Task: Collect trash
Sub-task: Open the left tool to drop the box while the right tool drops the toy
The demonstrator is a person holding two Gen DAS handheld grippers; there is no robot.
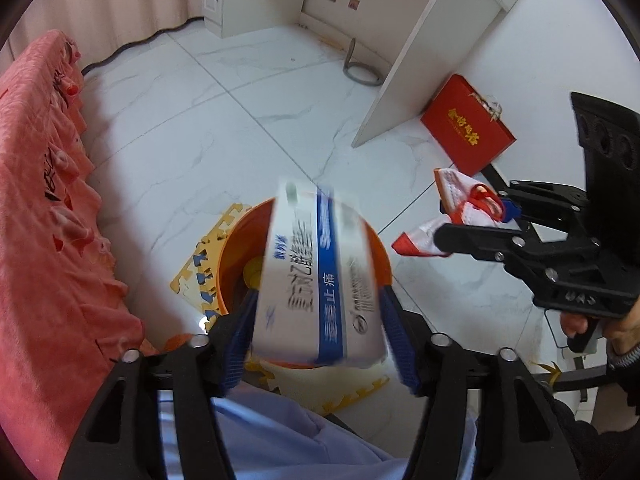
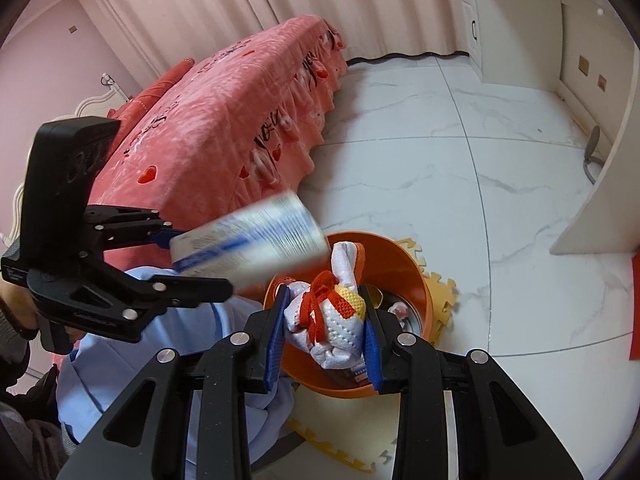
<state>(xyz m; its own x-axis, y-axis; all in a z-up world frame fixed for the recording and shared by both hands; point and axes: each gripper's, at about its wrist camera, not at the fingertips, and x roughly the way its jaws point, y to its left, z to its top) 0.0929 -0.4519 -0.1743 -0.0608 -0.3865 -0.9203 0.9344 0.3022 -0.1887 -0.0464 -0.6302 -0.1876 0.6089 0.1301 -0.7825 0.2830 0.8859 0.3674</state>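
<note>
Over the bin (image 1: 376,256), the left gripper (image 1: 320,320) stood apart, its box (image 1: 316,280) dropping; the right gripper (image 2: 326,332), clamped on a shoe (image 2: 332,320), should release next.

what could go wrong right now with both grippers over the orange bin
1. The white and blue box looks blurred between the left gripper pads, loose; tilted over the orange bin rim, it may tip out onto the floor.
2. The right gripper clamps a crumpled white bag with red strings; the strings could snag on release.
3. Both grippers crowd the bin and could bump.
</note>
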